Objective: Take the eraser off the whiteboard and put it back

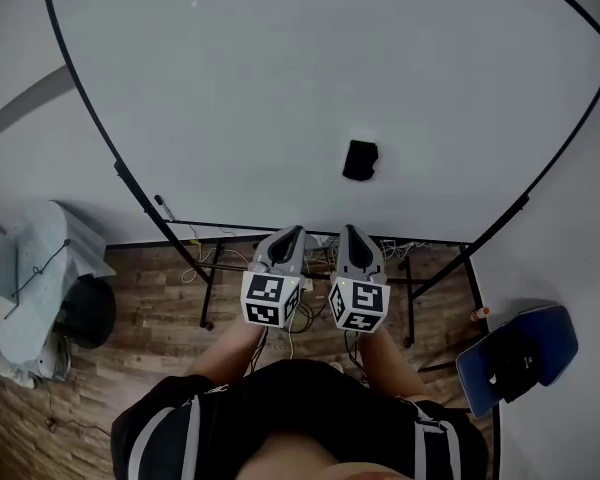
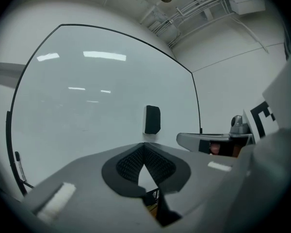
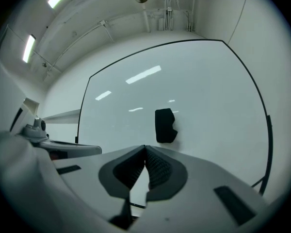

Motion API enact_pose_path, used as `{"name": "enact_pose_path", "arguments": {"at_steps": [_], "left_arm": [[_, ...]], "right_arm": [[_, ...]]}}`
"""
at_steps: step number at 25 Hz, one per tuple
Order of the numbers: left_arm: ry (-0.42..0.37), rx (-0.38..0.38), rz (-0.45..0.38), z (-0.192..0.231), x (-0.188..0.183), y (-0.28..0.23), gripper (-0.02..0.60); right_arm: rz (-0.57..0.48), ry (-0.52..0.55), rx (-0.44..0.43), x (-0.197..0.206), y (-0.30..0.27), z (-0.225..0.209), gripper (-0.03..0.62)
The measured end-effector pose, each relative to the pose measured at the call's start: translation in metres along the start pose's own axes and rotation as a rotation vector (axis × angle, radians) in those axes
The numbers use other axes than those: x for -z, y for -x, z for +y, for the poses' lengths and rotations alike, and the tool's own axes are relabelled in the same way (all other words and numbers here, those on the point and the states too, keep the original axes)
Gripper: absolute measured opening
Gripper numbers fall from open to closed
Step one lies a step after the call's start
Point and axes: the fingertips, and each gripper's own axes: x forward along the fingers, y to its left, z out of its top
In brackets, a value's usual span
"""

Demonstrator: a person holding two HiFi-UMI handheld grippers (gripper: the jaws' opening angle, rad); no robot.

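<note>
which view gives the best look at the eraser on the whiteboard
The right gripper view: the eraser appears largest there, its dark outline clear against the whiteboard. The left gripper view shows it narrower, more from the side. The head view shows it small and far off.

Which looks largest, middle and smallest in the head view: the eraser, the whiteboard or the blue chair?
1. whiteboard, by far the largest
2. blue chair
3. eraser, clearly the smallest
</note>
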Motion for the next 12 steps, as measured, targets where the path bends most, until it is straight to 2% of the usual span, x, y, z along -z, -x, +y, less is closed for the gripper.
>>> {"name": "enact_pose_path", "arguments": {"at_steps": [4, 10, 11, 12], "left_arm": [[0.027, -0.033, 0.006, 0.006, -0.002, -0.009, 0.009], [0.044, -0.060, 0.007, 0.007, -0.004, -0.024, 0.009], [0.042, -0.065, 0.008, 0.008, -0.004, -0.026, 0.009], [0.040, -0.071, 0.007, 0.008, -0.004, -0.027, 0.009]], "right_arm": [[-0.019, 0.026, -0.015, -0.009, -0.012, -0.008, 0.005], [-0.091, 0.054, 0.017, -0.028, -0.033, -0.031, 0.006], [-0.099, 0.053, 0.013, -0.032, -0.038, -0.034, 0.016], [-0.102, 0.053, 0.008, -0.035, -0.044, -0.037, 0.060]]}}
